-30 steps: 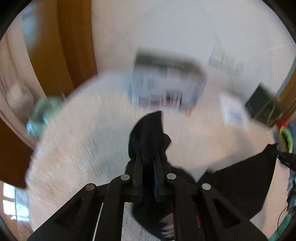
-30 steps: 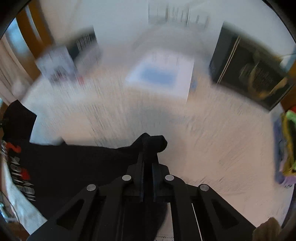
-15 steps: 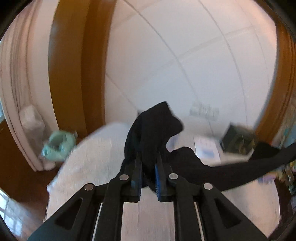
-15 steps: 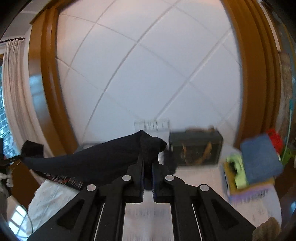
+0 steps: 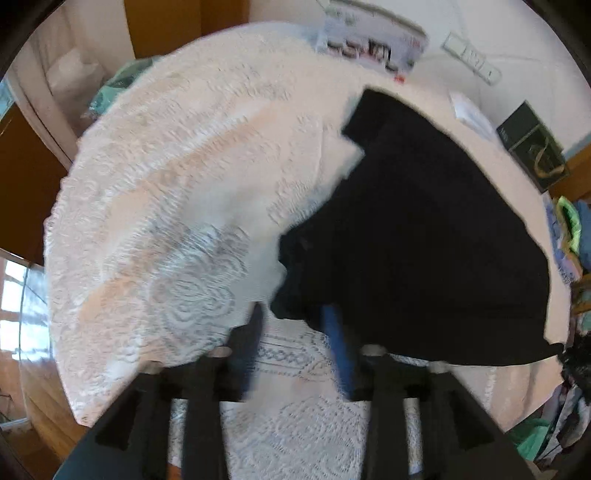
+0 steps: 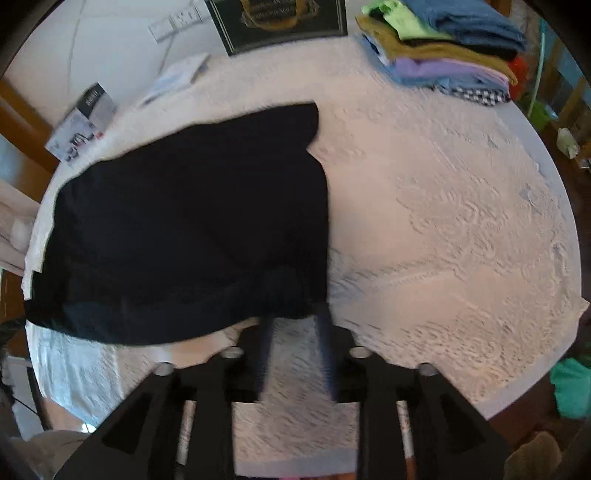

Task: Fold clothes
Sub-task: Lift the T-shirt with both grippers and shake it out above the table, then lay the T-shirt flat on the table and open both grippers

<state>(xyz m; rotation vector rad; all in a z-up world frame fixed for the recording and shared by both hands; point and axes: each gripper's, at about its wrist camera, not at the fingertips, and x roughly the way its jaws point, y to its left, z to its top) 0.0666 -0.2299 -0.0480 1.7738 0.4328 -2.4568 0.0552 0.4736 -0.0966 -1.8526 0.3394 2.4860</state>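
A black garment [image 5: 417, 229] lies spread flat on the white lace tablecloth [image 5: 177, 206]; it also shows in the right wrist view [image 6: 192, 221]. My left gripper [image 5: 293, 314] is open, its fingers just at the garment's near left corner, holding nothing. My right gripper [image 6: 293, 317] is open at the garment's near right corner, holding nothing. The garment's near edge is bunched slightly at both corners.
A stack of folded clothes [image 6: 443, 51] sits at the far right of the table. A dark box [image 6: 277, 22], a white booklet [image 6: 173, 77] and a small carton [image 6: 81, 118] stand along the far edge by the wall. A green item [image 6: 570, 387] lies off the table's right edge.
Both grippers swung the raised garment down onto the table and opened, letting go of it. It now lies flat.
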